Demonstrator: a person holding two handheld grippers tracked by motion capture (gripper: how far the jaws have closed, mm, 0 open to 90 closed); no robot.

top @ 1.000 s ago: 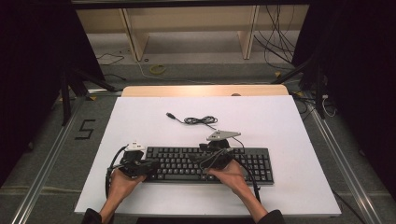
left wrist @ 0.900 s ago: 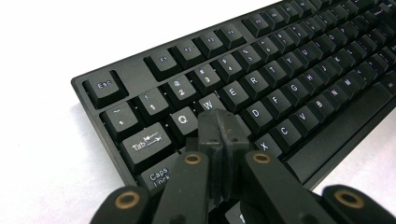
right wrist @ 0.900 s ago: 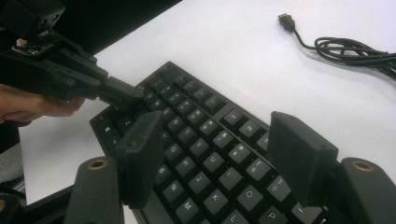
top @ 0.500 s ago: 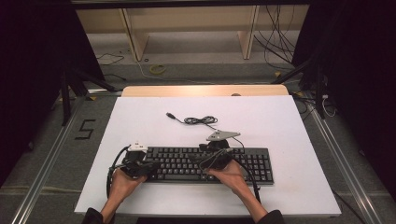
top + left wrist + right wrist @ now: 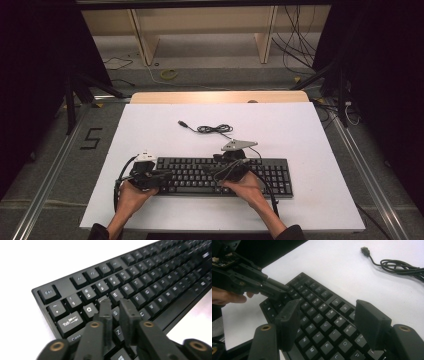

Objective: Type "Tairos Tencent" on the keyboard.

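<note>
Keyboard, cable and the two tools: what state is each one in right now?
Keyboard: flat on the white table, unplugged.
Cable: loosely coiled behind the keyboard, plug lying free.
Left tool: jaws a narrow gap apart, just opening, tips over the W and S keys.
Right tool: jaws wide open above the keys, holding nothing.

A white table (image 5: 310, 150) sits under the lights, a wooden board (image 5: 210, 97) along its far edge. On the floor: a yellowish ring (image 5: 168, 74), loose cables (image 5: 295, 40), and a "5" mark (image 5: 91, 138) off left.

A black keyboard (image 5: 220, 175) with white legends lies on a white table (image 5: 300, 130).
</note>
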